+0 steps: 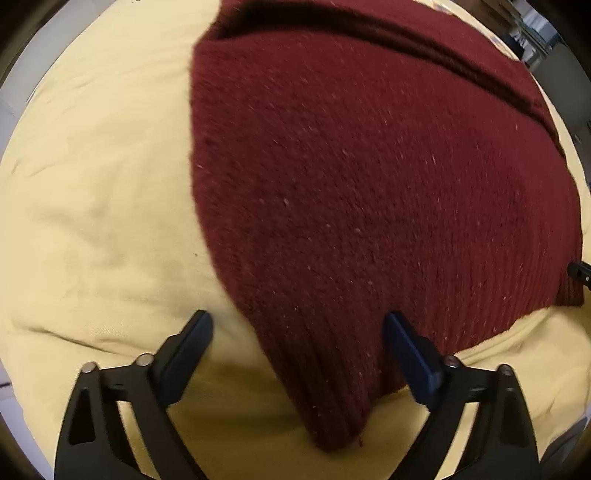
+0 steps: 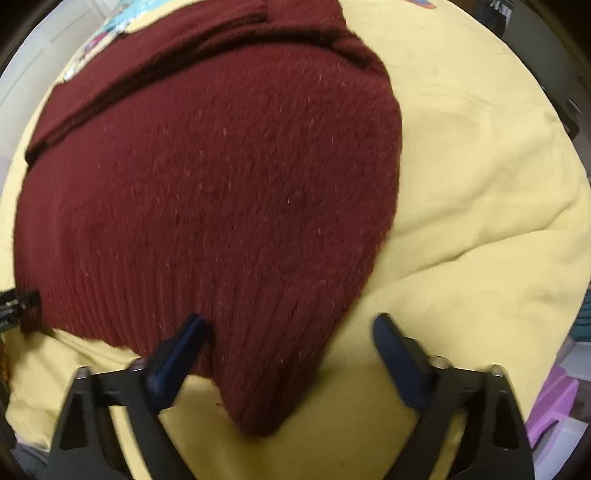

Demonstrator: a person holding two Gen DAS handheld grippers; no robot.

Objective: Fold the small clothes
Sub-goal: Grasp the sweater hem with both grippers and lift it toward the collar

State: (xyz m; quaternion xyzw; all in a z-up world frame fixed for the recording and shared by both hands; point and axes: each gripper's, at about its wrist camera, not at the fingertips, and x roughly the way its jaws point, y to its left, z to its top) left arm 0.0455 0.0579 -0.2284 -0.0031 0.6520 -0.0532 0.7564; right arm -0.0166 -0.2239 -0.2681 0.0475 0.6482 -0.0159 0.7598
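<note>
A dark red knitted sweater (image 1: 351, 177) lies flat on a yellow sheet (image 1: 92, 184), with a folded band across its far side. My left gripper (image 1: 298, 317) points down over the near left corner of the ribbed hem (image 1: 332, 398). It is open, one finger on the sheet side and the other over the knit. My right gripper (image 2: 289, 319) is open over the near right corner of the sweater (image 2: 221, 184), straddling the ribbed hem (image 2: 266, 387). The pads of neither gripper press the cloth.
The yellow sheet (image 2: 480, 184) is wrinkled and spreads wide on both sides of the sweater. A patterned cloth (image 2: 107, 29) shows beyond the far edge. A purple box (image 2: 554, 402) stands off the near right side, and dark furniture (image 1: 532, 37) at the far right.
</note>
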